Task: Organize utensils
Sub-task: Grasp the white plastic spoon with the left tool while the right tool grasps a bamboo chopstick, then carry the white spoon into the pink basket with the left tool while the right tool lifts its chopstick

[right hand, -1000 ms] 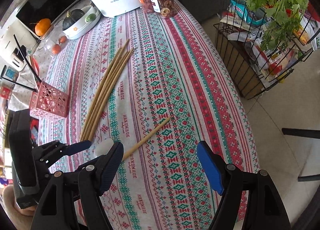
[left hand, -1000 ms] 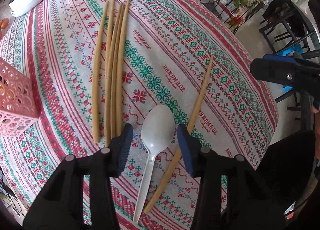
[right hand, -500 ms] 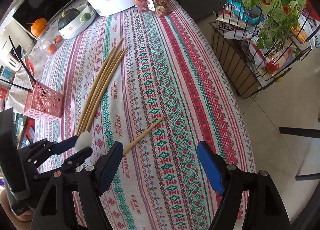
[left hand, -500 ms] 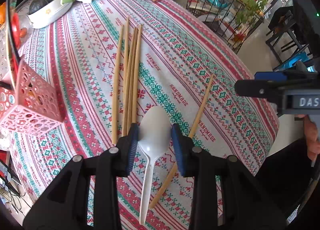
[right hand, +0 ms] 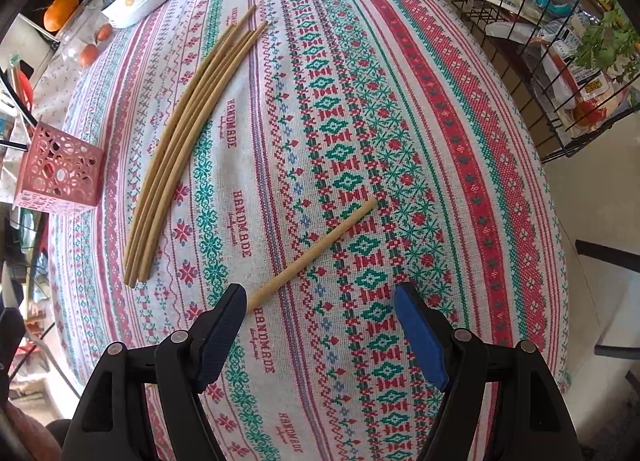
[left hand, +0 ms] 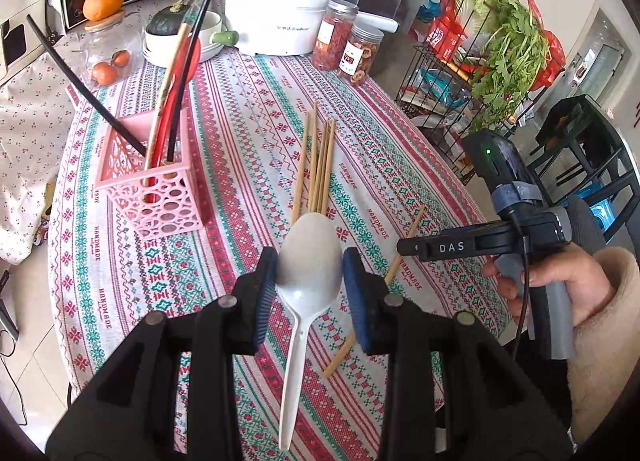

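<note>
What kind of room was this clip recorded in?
Most likely a home kitchen or dining corner: a white cooker pot and food jars on a table with a patterned cloth, and a wire rack of greens beside it.

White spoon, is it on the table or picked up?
Picked up: the left gripper's fingers clamp the white spoon's bowl.

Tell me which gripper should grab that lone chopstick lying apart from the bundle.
Right. The right gripper hangs open over the lone chopstick, whose near end lies by one of its fingers. The left gripper is shut on the white spoon.
</note>
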Demonstrator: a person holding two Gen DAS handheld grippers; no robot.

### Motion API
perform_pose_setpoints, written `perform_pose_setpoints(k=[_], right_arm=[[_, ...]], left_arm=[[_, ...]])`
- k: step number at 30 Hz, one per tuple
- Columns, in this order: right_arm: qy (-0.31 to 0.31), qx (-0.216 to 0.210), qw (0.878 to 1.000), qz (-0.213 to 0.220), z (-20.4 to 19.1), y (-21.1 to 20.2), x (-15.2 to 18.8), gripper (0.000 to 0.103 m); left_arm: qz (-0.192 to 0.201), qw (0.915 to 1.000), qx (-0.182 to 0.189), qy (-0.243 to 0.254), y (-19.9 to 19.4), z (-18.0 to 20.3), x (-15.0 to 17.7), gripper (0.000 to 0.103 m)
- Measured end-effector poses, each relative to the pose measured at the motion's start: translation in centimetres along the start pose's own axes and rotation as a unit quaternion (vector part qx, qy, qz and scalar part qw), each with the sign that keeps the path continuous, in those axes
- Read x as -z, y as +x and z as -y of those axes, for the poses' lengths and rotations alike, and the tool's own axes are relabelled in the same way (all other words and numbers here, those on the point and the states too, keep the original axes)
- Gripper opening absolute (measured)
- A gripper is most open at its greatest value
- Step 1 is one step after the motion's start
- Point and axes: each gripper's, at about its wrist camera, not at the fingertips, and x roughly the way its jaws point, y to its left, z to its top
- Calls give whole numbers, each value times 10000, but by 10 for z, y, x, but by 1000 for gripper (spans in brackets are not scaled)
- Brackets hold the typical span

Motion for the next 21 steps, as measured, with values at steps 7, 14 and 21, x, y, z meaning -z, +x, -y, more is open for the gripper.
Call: perform_pose_setpoints(k=[7,14,21], right_arm=[[-318,592,9966,472,-34,7,-2,75],[-426,496,9937,914,-49,2,-15,43],[-560,152,9914,1177,-59,1,-28,11]], left_arm=[[35,9998,-53,-167,-10,-15,9,36],[214,9989,-124,-402,-17,-26,9,36],[445,9966,-230,-652,-22,-38,6,36]])
